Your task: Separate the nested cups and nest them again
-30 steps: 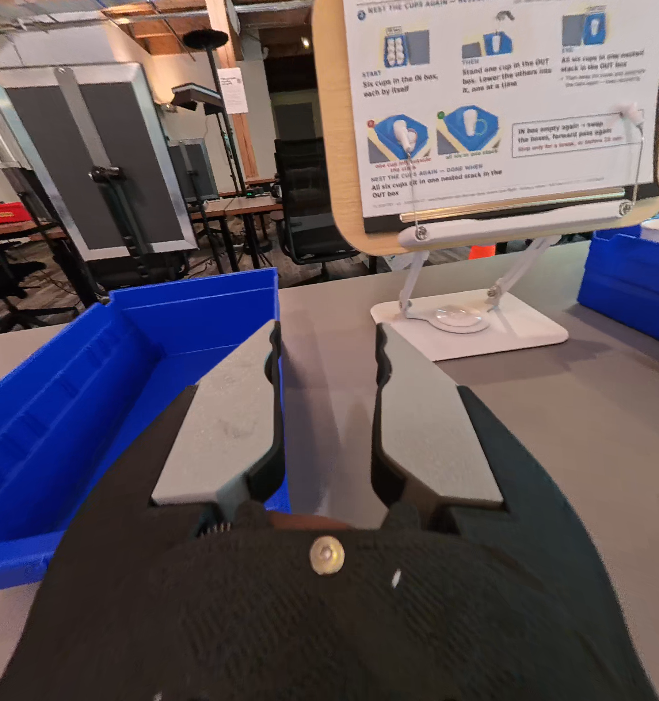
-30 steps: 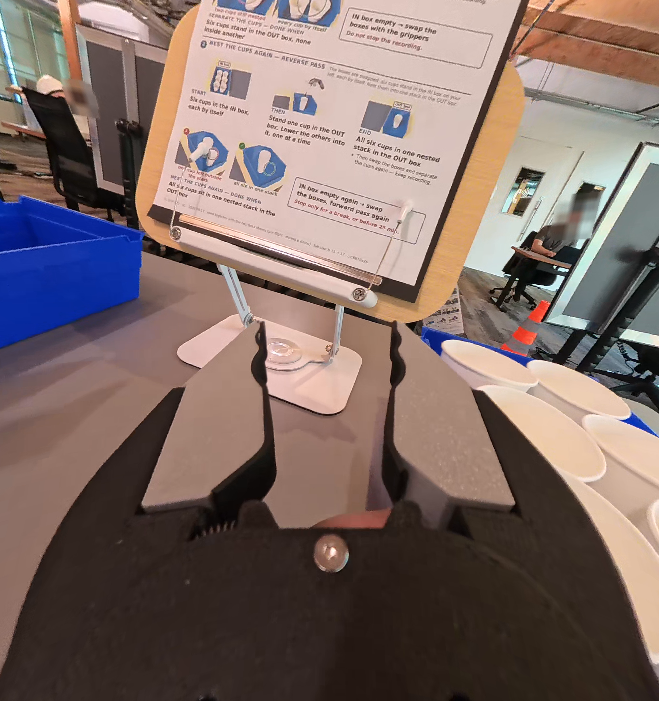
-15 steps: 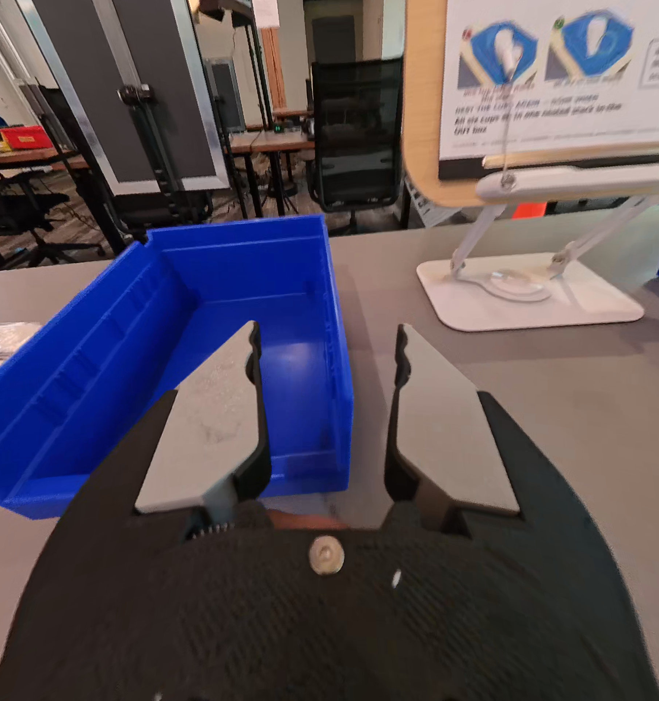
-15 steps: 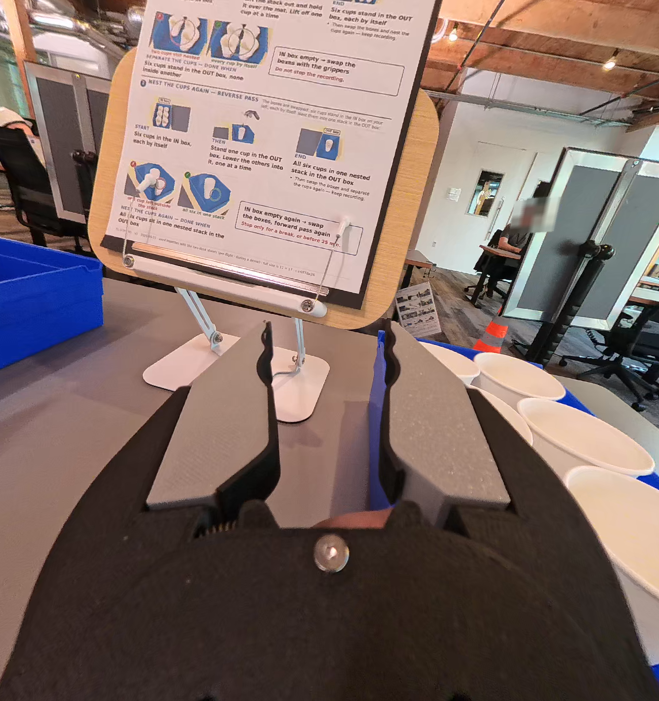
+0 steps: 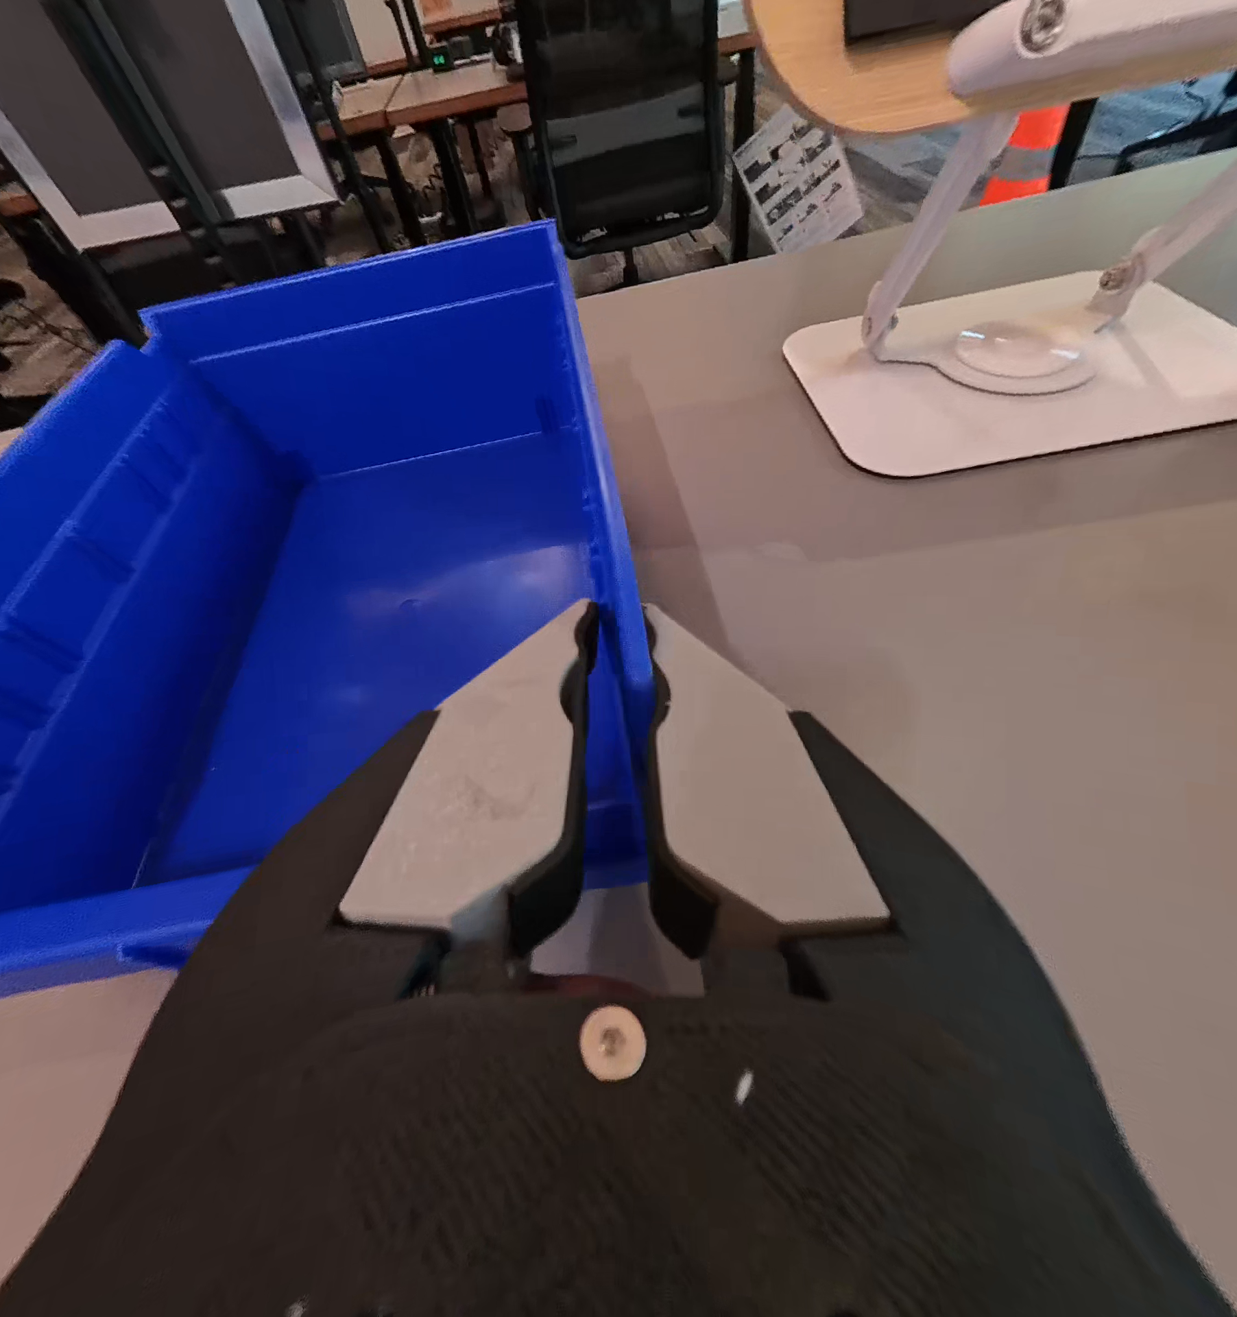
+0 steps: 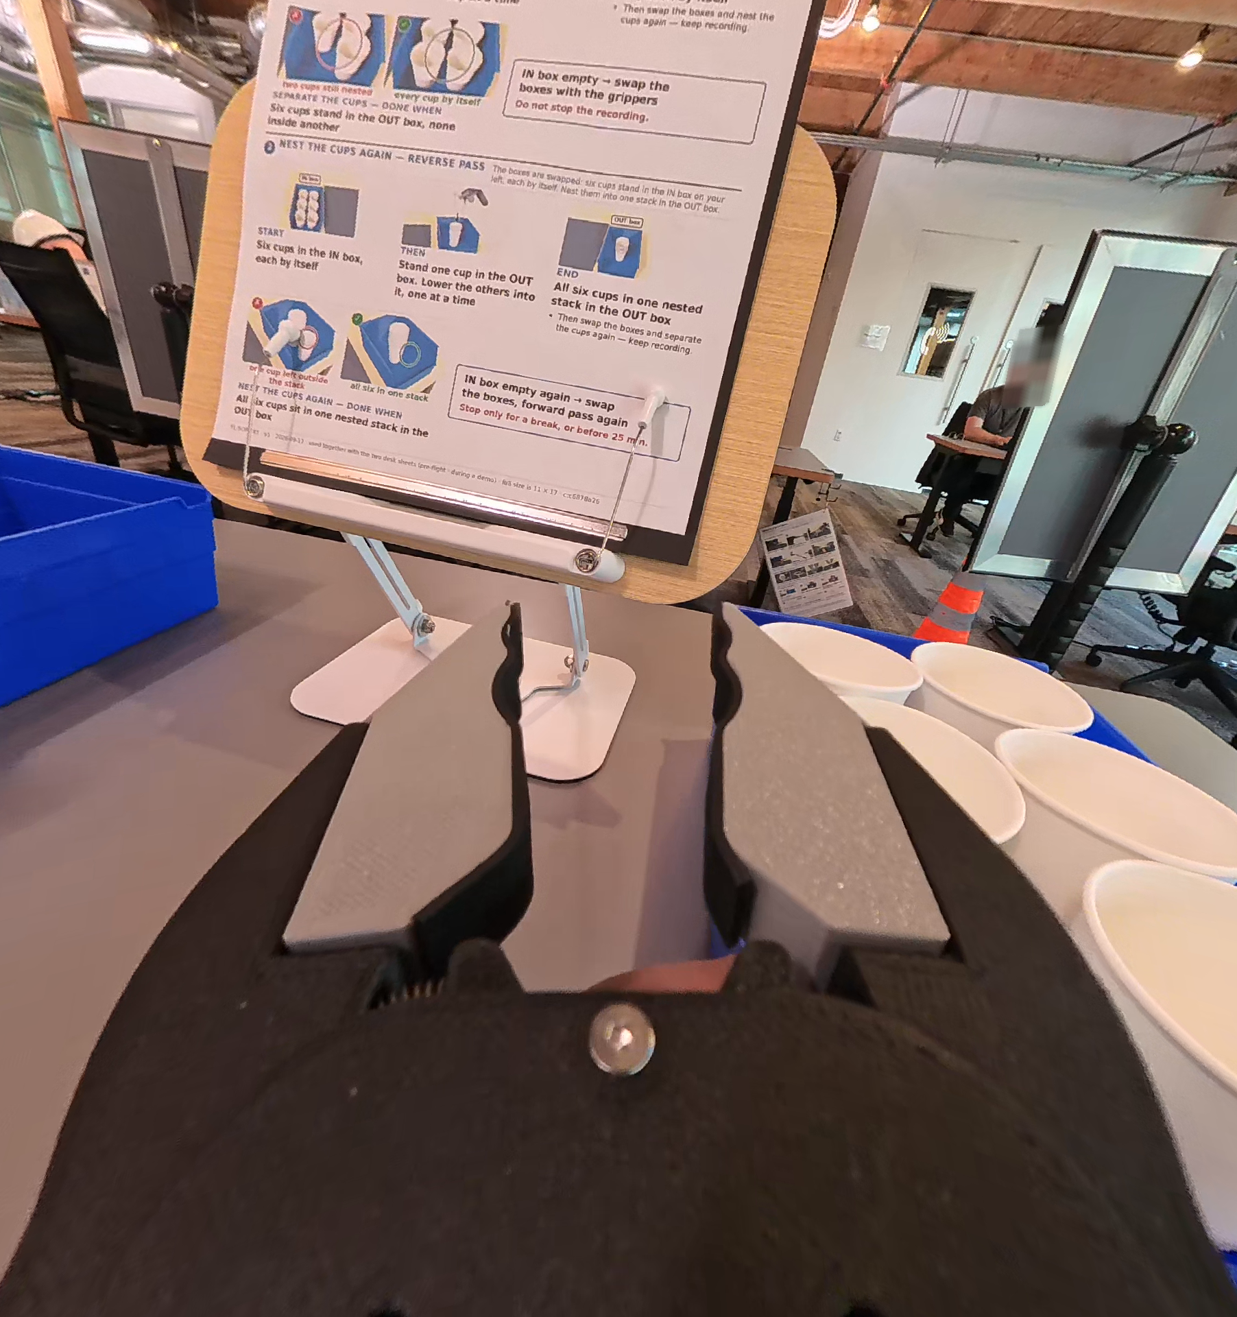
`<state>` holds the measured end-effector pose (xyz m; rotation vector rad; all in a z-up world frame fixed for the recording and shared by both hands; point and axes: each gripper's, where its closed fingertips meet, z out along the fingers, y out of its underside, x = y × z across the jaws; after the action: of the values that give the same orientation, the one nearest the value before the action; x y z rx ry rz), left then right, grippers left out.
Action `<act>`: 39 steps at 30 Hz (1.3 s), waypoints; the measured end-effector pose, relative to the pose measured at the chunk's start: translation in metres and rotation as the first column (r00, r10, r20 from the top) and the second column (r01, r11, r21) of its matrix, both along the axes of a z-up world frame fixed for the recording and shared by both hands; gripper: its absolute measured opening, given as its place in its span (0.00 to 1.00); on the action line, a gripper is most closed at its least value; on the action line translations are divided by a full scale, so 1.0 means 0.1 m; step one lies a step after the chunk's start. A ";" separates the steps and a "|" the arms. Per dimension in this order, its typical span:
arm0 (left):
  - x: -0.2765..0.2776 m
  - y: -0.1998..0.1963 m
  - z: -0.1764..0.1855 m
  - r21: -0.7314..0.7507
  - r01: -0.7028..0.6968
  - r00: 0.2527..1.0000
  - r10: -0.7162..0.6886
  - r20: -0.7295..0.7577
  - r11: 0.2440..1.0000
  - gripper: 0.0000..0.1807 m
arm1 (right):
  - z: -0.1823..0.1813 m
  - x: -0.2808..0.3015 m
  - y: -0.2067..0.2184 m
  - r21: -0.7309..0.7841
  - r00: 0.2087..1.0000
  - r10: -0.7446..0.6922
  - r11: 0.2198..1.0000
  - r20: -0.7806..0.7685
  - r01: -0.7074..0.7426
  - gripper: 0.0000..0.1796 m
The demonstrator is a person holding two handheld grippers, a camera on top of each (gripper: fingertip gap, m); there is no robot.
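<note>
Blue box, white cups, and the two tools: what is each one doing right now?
Left tool: closed on the right wall of the empty blue box.
Empty blue box: upright on the table, nothing inside.
Right tool: open, holding nothing.
White cups: upright, standing separately in the other blue box.
Sheet stand: upright, holding a printed sheet.

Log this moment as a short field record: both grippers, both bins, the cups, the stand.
left gripper: fingers closed on the right wall of the empty blue bin
right gripper: open, holding nothing, beside the cups
cups: white, standing apart in the right blue bin, five visible
stand: white base, on the grey table between the bins, holding a printed sheet
</note>
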<state>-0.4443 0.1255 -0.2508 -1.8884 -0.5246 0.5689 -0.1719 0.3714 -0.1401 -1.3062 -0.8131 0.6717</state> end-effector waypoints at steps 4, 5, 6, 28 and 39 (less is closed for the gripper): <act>-0.02 -0.02 0.00 -0.048 -0.023 0.999 0.021 -0.051 0.999 0.02 | -0.01 -0.01 -0.01 0.007 1.000 0.002 1.000 0.008 -0.002 0.28; -0.02 -0.02 0.00 -0.040 -0.023 0.999 0.021 -0.042 0.999 0.02 | -0.01 -0.02 -0.02 0.009 1.000 0.003 1.000 0.010 -0.003 0.27; -0.03 -0.03 0.00 -0.030 -0.025 0.999 0.024 -0.034 0.999 0.02 | -0.02 -0.02 -0.02 0.010 1.000 0.004 1.000 0.013 -0.004 0.27; -0.06 -0.06 0.03 0.004 -0.032 0.999 0.032 -0.012 0.999 0.02 | -0.09 -0.06 -0.01 0.006 0.999 0.005 1.000 0.044 -0.006 0.26; -0.06 -0.06 0.03 0.012 -0.032 0.999 0.032 -0.003 0.999 0.02 | -0.10 -0.06 -0.01 0.012 0.999 0.002 1.000 0.052 -0.002 0.26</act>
<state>-0.4499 0.1194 -0.2478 -1.8705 -0.5561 0.5890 -0.1780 0.3702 -0.1502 -1.3161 -0.8597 0.6357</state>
